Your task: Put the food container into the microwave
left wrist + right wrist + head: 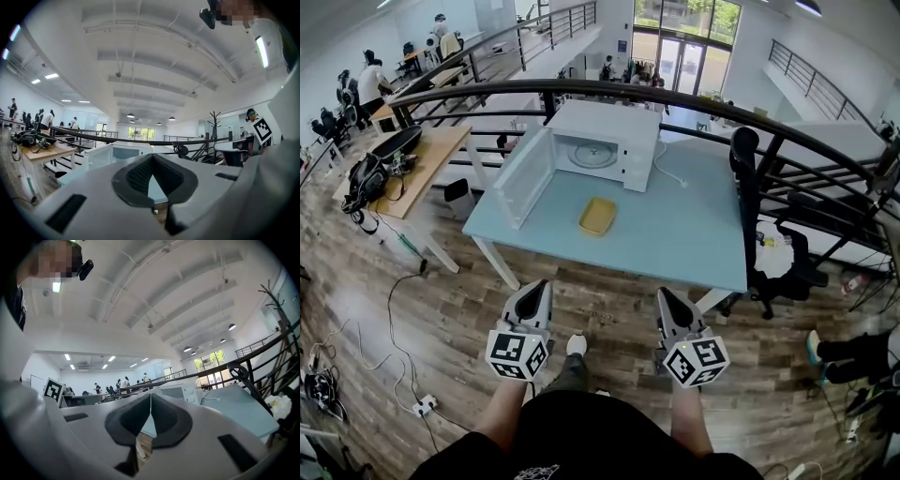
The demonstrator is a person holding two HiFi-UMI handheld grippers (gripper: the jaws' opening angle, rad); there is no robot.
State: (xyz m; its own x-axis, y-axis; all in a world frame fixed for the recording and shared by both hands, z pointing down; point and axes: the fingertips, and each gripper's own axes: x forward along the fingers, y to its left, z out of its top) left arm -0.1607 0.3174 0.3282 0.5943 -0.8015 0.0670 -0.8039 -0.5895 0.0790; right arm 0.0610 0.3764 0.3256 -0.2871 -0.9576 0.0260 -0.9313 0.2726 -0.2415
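Two grippers, both clenched and empty. The left gripper (540, 287) and right gripper (664, 293) are held low in front of the person, side by side over the wood floor (609, 300), well short of the worktop (684, 239). Each gripper view shows the pads meeting tip to tip w/ nothing between them. Judged a ready posture: pointing level at the target, no reach begun.

Food container (598, 216): yellow, shallow, lying flat on the worktop just in front of the microwave (609, 141), apart from it and near the worktop's middle. Placement suits a short straight push or lift into the cavity.

Microwave door (523, 178) stands swung fully open to the left, so the cavity and its turntable (593, 153) are exposed; no opening step appears needed.

Task status: not started, approx. nil progress. Next move calls for stepping closer and parting one gripper's jaws to take the container by its rim.

Visibility note: at this range it can't be told whether the container has a lid or contents, so spill risk is unassessed.
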